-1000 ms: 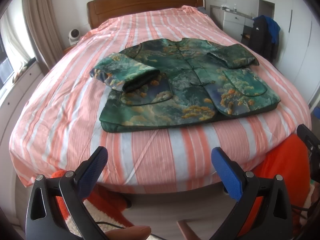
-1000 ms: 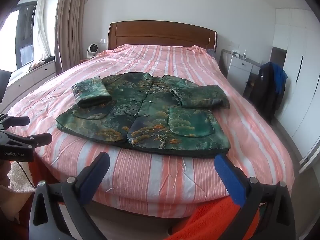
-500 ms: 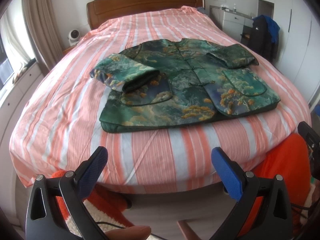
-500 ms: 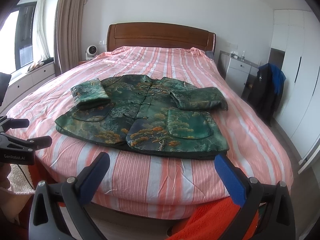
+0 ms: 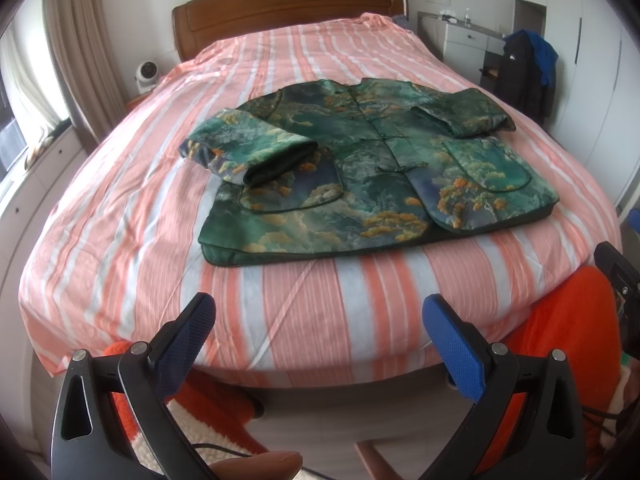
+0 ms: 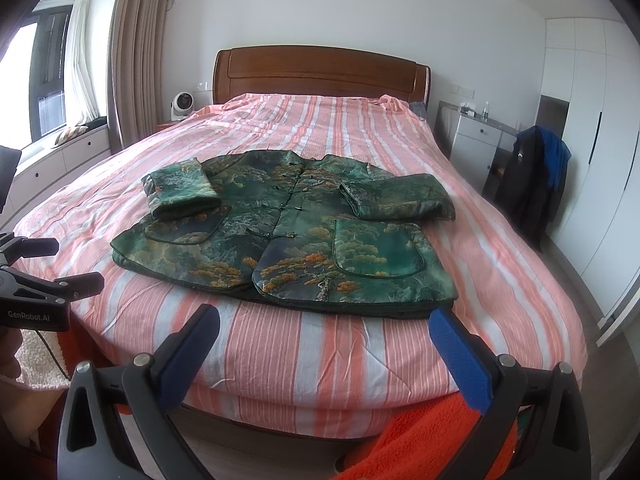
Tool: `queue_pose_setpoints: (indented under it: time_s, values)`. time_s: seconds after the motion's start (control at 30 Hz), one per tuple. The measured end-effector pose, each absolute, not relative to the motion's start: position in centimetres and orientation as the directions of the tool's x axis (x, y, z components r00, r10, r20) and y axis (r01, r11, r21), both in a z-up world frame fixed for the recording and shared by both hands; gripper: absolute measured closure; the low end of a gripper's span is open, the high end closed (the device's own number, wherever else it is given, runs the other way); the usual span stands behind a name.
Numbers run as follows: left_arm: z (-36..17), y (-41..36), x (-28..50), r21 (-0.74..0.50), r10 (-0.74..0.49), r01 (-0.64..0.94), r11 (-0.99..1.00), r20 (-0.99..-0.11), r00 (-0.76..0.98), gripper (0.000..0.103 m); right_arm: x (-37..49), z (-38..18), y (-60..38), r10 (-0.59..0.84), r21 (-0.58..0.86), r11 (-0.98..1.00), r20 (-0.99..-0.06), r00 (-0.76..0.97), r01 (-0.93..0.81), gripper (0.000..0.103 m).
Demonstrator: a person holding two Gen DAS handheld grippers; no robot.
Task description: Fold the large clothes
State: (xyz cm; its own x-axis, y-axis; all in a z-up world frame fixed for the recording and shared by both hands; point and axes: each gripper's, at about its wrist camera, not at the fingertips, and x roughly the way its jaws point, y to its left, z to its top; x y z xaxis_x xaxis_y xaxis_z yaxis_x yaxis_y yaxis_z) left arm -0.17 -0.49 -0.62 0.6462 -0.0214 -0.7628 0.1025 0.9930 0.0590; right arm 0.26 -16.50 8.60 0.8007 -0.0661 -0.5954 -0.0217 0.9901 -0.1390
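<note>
both grippers, left gripper (image 5: 318, 322) and right gripper (image 6: 324, 334), hang released; nothing has shifted, jacket (image 6: 288, 232) sleeves stay folded in, bed (image 6: 280, 344) bare nearby.

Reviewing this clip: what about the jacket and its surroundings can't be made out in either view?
- Jacket back and lining: hidden in both views, pressed against the bed.
- Items on the white dresser: too small in both views.
- Floor at the bed's foot: blocked by the left tool and right tool.
</note>
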Motion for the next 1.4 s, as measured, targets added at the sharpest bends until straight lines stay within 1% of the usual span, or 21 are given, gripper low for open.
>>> queue_pose_setpoints:
  time_s: [1.4]
  values:
    - [-0.74, -0.71, -0.43, 0.064, -0.019, 0.104, 0.992, -0.761, 0.649, 0.000, 0.21, 8.29, -16.33, -0.064, -0.130, 0.991, -0.603, 0.795, -0.019, 0.000]
